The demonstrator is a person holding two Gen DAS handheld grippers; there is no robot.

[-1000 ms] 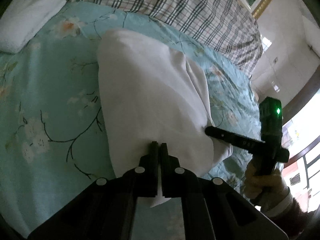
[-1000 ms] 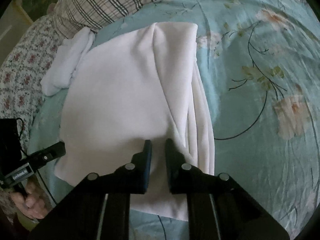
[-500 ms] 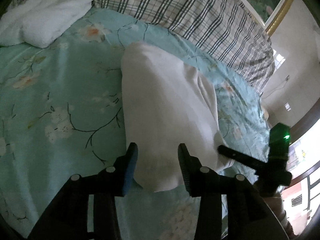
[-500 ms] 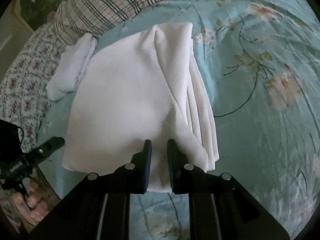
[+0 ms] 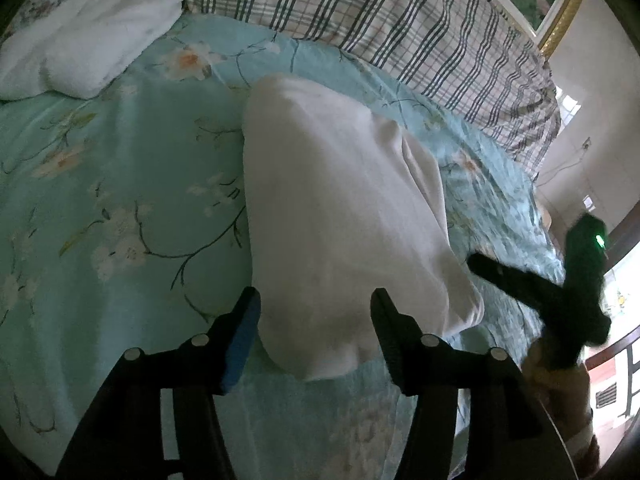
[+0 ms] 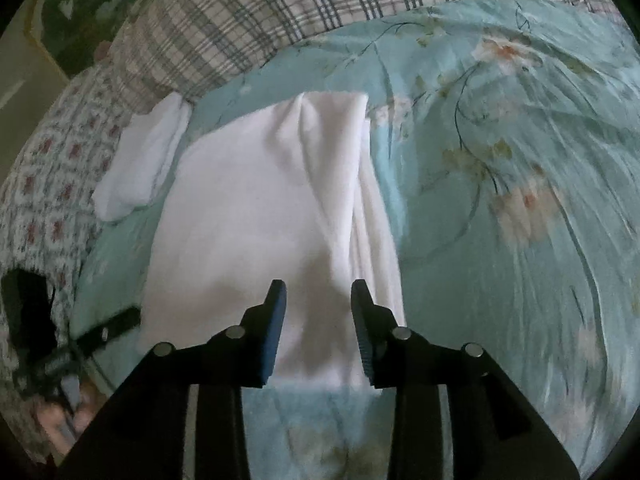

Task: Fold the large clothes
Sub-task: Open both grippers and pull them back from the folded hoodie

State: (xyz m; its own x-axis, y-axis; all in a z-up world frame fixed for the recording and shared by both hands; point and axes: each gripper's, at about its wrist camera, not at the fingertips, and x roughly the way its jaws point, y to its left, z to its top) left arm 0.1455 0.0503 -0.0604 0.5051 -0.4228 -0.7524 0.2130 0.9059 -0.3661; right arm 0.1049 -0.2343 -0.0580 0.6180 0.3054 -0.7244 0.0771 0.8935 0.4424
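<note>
Left claw (image 5: 314, 306) spread wide, pads clear of cloth, poised over the near end of the folded white garment (image 5: 340, 216). Lies on the floral bedsheet (image 5: 120, 184), long axis running away from the claw toward the plaid pillow (image 5: 400, 28) at the head of the bed. Near corner sits between the two open fingers, slightly ahead of them; cannot tell whether it touches either pad. Layered fold edges stacked along the garment's right side. Right claw (image 5: 532, 280) blurred at the right edge of the bed, just beside the garment's near right corner. Smaller white bundle (image 5: 88, 52) well apart, toward the far left corner of the bed.

Right wrist view: right claw (image 6: 318, 306) also parted, though less widely, holding nothing, hovering over the garment's (image 6: 272, 216) near edge. Same long axis pointing straight ahead to the pillow (image 6: 280, 12). Stacked edges (image 6: 372, 216) just right of the claw's line. Left claw (image 6: 108, 330) beside the near left corner. White bundle (image 6: 140, 168) just beside the far left side of the garment.

Judged nearly done: both claws equally near the near edge, so any last fold would likely carry that edge forward along the long axis
</note>
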